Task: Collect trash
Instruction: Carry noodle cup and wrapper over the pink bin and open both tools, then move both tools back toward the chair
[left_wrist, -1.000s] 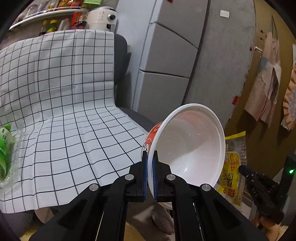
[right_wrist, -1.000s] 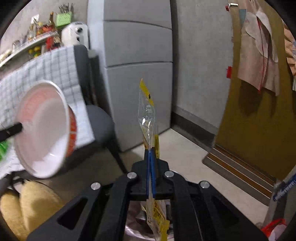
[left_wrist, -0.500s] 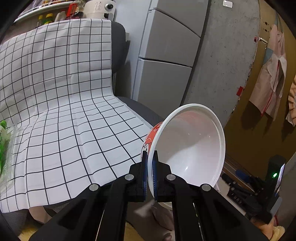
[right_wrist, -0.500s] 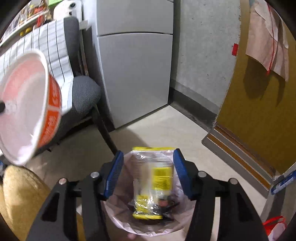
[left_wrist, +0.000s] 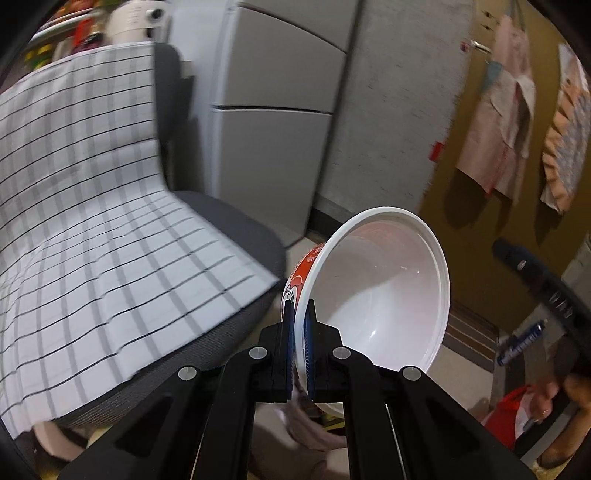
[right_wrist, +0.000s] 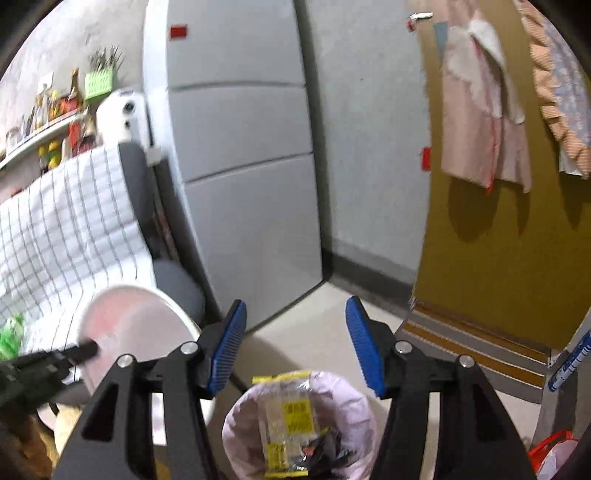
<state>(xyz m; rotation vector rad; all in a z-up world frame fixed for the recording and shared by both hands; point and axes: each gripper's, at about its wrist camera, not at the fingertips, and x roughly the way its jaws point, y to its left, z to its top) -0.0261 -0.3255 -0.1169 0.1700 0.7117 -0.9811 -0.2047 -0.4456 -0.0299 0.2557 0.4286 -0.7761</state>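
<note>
My left gripper (left_wrist: 300, 334) is shut on the rim of an empty white instant-noodle bowl (left_wrist: 384, 291) with a red outside, held tilted in the air. The bowl also shows in the right wrist view (right_wrist: 136, 332) at the left, with the left gripper on it. My right gripper (right_wrist: 295, 347) is open and empty above a trash bin (right_wrist: 343, 398) lined with a pale pink bag. A clear and yellow wrapper (right_wrist: 290, 417) lies in the bin on dark trash.
A grey chair (left_wrist: 229, 236) draped with a black-and-white checked cloth (left_wrist: 92, 221) stands at the left. A grey fridge (right_wrist: 240, 177) is behind it. A yellow-brown door (right_wrist: 498, 240) with hanging cloths is at the right. A red bag (right_wrist: 550, 446) lies on the floor.
My right gripper opened and let the wrapper drop into the bin, then rose. My left gripper carried the bowl to the right, away from the chair.
</note>
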